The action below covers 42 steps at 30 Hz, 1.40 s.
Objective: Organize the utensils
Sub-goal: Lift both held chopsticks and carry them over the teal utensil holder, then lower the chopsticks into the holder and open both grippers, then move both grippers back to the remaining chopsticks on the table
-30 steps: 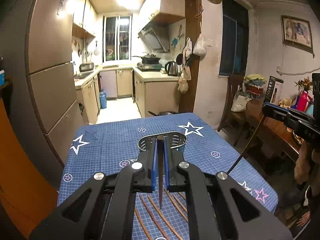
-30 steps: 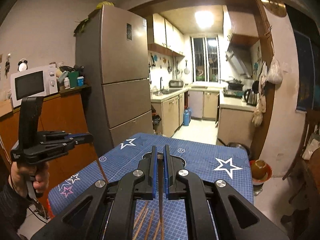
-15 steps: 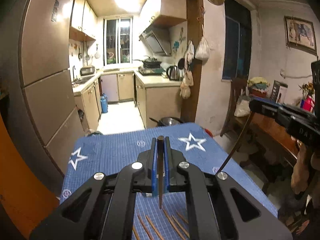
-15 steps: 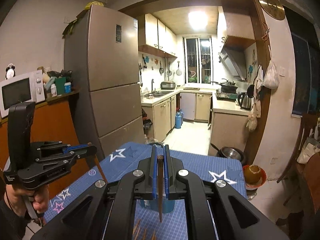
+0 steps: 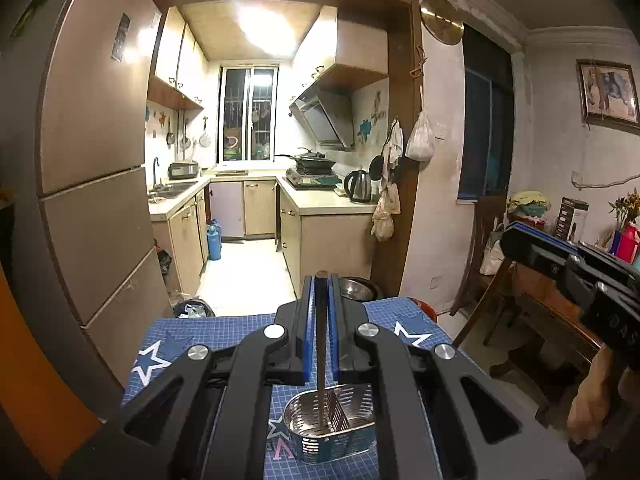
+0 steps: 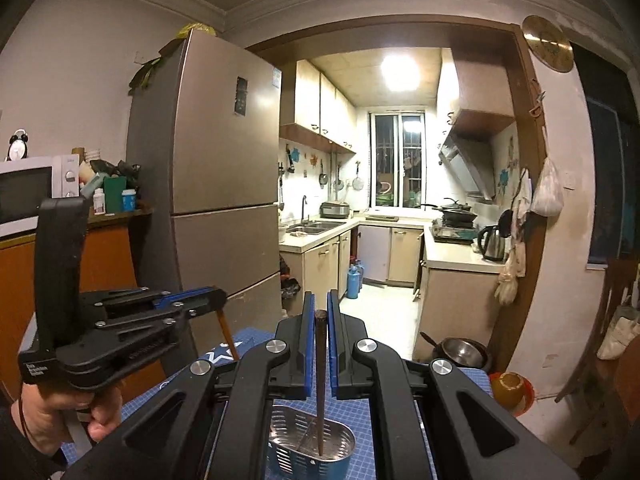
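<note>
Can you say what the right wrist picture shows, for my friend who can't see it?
The right black tongs with blue pads pinch one dark brown wooden chopstick, its tip hanging over a shiny perforated metal utensil holder on a blue star-patterned tablecloth. At left, a hand holds the left tongs with another chopstick; behind is a kitchen.

Holder (image 5: 332, 428) – shiny perforated metal; chopstick (image 5: 321, 360) – dark matt wood; tablecloth (image 5: 224, 332) – gridded cloth.

Ceiling light (image 5: 264, 32) glares; foreground dim, sharp; fisheye bends edges, corners vignetted.
</note>
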{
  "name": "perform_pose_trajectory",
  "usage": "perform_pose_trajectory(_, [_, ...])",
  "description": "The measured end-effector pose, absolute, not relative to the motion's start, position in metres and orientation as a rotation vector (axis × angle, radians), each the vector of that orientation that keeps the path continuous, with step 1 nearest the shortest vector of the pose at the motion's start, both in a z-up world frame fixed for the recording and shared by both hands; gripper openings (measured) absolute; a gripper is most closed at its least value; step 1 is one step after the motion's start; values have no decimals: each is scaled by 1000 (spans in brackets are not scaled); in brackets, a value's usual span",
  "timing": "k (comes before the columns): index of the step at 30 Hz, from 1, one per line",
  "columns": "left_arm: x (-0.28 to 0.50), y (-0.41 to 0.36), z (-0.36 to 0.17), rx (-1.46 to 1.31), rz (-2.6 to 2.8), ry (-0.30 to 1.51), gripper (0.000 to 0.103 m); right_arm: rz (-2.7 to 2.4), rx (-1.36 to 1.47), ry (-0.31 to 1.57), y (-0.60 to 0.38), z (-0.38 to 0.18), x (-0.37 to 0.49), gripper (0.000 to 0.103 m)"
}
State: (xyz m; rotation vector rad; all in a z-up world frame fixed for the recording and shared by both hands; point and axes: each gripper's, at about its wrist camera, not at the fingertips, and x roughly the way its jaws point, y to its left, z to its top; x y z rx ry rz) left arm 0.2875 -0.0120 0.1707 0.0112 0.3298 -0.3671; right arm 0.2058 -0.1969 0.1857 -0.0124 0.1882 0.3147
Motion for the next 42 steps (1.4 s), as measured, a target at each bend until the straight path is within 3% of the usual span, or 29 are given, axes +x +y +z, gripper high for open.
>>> perform_pose_trajectory(12, [330, -19, 143, 23, -378, 405, 6, 297, -3, 315, -193, 138, 273, 8])
perform_pose_trajectory(13, [329, -18, 142, 30, -379, 407, 11, 295, -1, 325, -194, 135, 276, 14])
perform_pose_trajectory(14, [327, -18, 141, 40, -374, 406, 22, 289, 1, 324, -195, 134, 276, 35])
perform_pose_trajectory(16, [323, -16, 143, 41, -364, 389, 40, 272, 10, 293, -198, 135, 269, 55])
perform_pose_trajectory(17, [322, -14, 144, 39, -359, 382, 46, 267, 10, 280, -199, 137, 265, 56])
perform_pose_trajectory(24, [258, 14, 156, 19, -357, 287, 56, 331, 11, 136, -213, 154, 167, 56])
perform_pose_trajectory(28, [180, 41, 131, 77, -345, 245, 60, 389, -17, 72, -226, 123, 65, 56])
perform_pose_trajectory(33, [98, 68, 65, 127, -319, 288, 64, 383, -44, 119, -239, 40, -40, 56])
perform_pose_trajectory(38, [61, 77, -24, 46, -289, 464, 63, 322, 30, 297, -257, -54, -78, 33])
perform_pose_trajectory(42, [54, 64, -86, 75, -273, 580, 60, 293, 48, 405, -269, -106, -83, 32])
